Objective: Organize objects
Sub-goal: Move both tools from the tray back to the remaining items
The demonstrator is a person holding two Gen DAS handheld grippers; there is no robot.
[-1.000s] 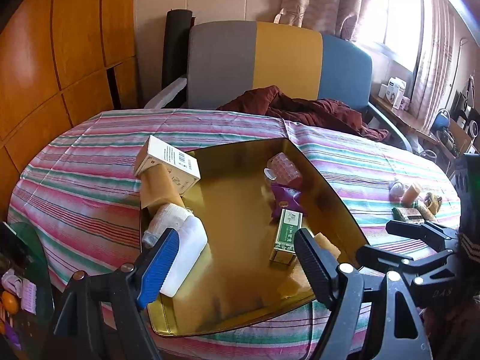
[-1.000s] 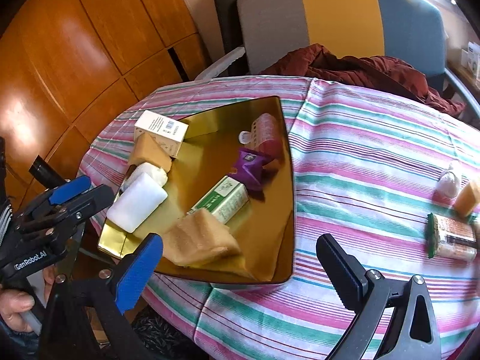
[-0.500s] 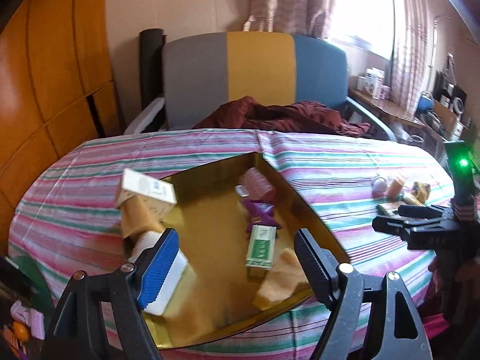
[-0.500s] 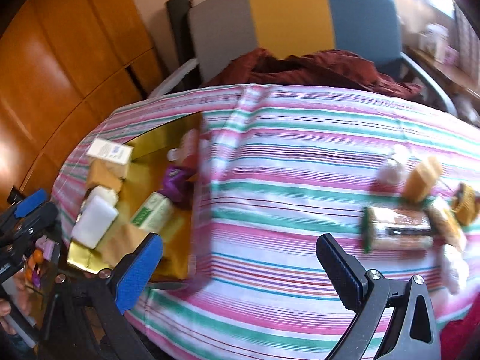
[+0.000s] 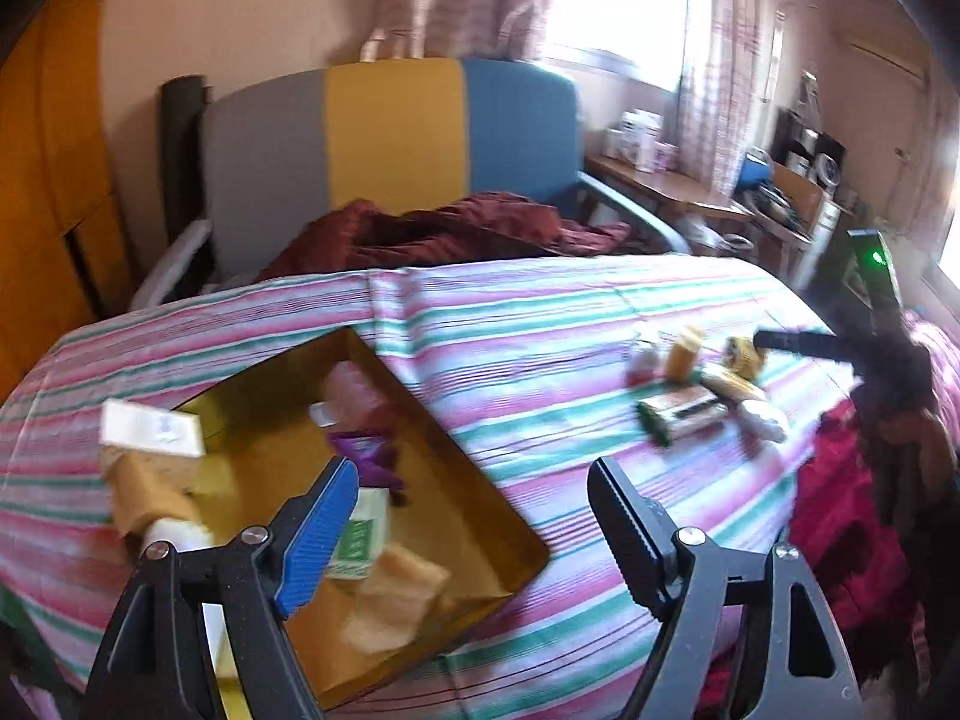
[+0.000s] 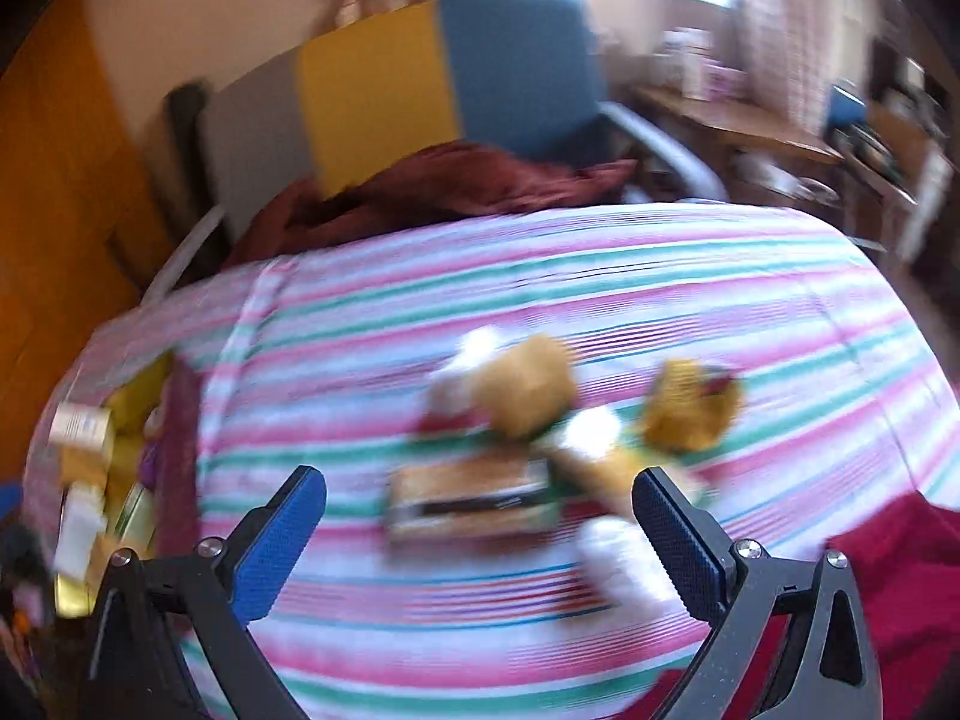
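striped tablecloth [image 6: 540,276], right tongs [image 6: 480,516] spread above packets [image 6: 474,495]

A lived-in room of a home. A table under a pink, green and white striped cloth [image 5: 540,324] stands before a grey, yellow and blue armchair [image 5: 390,144] draped with a dark red garment [image 5: 456,228]. Patterned curtains [image 5: 456,0] frame a bright window; a cluttered side desk [image 5: 708,192], somewhat blurred, probably holds household bottles.
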